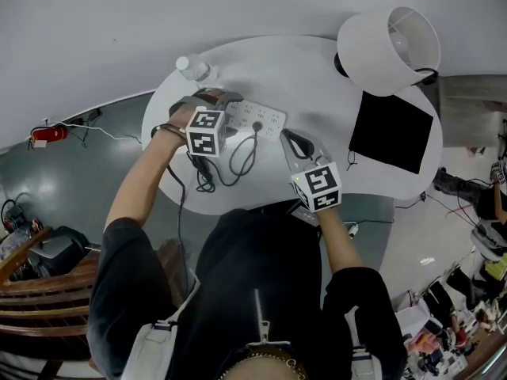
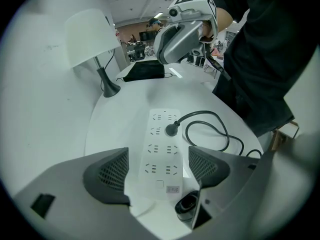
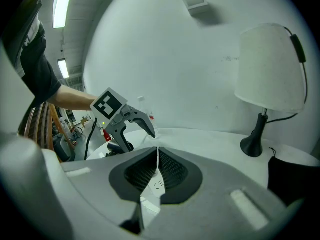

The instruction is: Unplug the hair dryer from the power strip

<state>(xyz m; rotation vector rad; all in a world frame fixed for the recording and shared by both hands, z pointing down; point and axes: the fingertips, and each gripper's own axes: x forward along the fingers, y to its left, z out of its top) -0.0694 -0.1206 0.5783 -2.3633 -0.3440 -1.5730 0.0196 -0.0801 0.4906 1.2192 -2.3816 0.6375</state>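
While you look down from the head view, the white power strip (image 1: pixel 257 119) lies on the round white table (image 1: pixel 317 77) ahead of you, toward its left half, with the hair dryer's black plug (image 1: pixel 256 125) seated in a socket on the strip's near edge. Its cord (image 1: pixel 242 161) loops over the near part of the table, toward the left edge. Your left gripper (image 1: pixel 212 101) is tipped steeply down over the strip's left end, and your right gripper (image 1: pixel 295 141) sits just off the strip's right end, apart from the plug. A white lamp (image 1: pixel 388 38) stands at the far right, a black mat (image 1: pixel 392 133) lies flat in front of it, and a small bottle (image 1: pixel 192 68) stands at the far left edge. Turning to the left gripper view, your jaws are spread wide and released, pressing on nothing; the end of the strip lies in the gap between them. The plug sits further along the strip, well beyond the pads. A dark round-mouthed piece (image 2: pixel 187 206) shows low down, just beside the right-hand jaw; you cannot tell what it is from here. Over in the right gripper view, your jaws are clenched, the pads meeting with nothing gripped. A sliver of the white strip shows through the gap beneath them. Your left gripper hangs over the table beyond, with the lamp at the right.
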